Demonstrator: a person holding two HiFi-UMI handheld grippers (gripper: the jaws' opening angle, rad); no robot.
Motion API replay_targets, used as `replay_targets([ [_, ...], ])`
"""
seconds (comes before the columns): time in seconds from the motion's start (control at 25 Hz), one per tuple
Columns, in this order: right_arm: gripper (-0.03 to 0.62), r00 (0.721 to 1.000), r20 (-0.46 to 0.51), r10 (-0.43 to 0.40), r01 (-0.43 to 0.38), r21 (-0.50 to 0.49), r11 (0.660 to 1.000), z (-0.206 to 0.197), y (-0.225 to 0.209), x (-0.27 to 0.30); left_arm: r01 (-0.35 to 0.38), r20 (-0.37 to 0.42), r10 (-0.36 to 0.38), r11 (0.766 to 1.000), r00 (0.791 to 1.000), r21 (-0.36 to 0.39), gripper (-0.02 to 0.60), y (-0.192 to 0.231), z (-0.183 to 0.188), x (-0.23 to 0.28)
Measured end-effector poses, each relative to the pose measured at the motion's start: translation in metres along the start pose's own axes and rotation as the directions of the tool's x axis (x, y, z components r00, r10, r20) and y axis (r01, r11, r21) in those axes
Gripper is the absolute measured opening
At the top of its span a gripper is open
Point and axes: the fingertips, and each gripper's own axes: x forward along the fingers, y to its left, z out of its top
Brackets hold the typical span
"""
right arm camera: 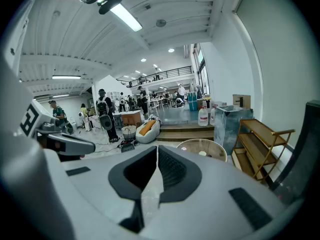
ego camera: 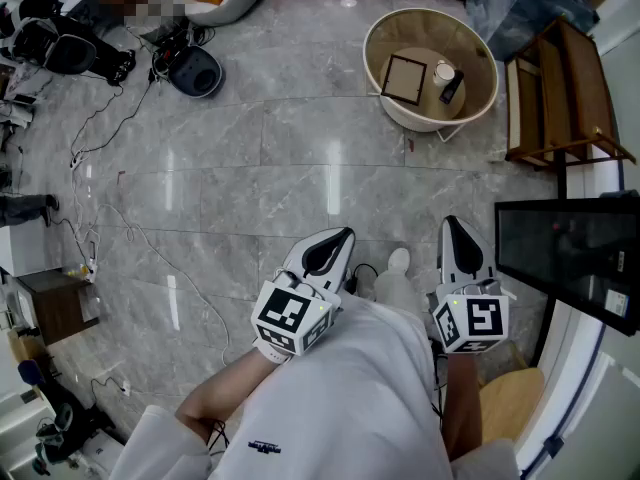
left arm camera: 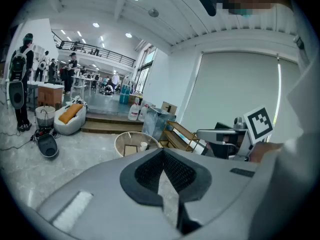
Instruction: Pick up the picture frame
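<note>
The picture frame, dark-edged with a brown face, lies inside a round beige basket on the floor far ahead. A white cup and a small dark object lie beside it in the basket. My left gripper and right gripper hang close to my body, well short of the basket, both shut with nothing held. In the left gripper view the shut left gripper points toward the basket with the frame in it. Past the shut right gripper, the right gripper view shows the basket.
A wooden shelf rack stands right of the basket. A black screen juts in beside my right gripper. Cables and a black round device lie on the marble floor at left. People stand in the far background.
</note>
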Motion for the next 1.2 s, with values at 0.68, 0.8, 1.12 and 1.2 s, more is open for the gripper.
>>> replay_targets([
  [0.68,0.009,0.993,0.067,0.099,-0.098,-0.012,0.995,0.020,-0.068,-0.044,-0.105,0.040,0.105,0.994,0.994,0.009,0.004,-0.077,0.024,0.042],
  [0.8,0.009,0.991,0.066,0.114,-0.114,-0.003,0.993,0.017,-0.090,-0.046,-0.140,0.043,0.139,0.990,0.989,0.016,0.004,-0.085,0.027,0.052],
  [1.12,0.009,0.983,0.046,0.176,-0.175,-0.035,0.984,0.015,-0.136,-0.033,-0.208,0.021,0.209,0.978,0.978,-0.020,0.003,-0.095,0.016,0.089],
  [1.2,0.009,0.984,0.048,0.172,-0.171,-0.031,0.985,0.021,-0.147,-0.027,-0.205,0.011,0.205,0.978,0.979,-0.025,0.003,-0.096,0.018,0.100],
])
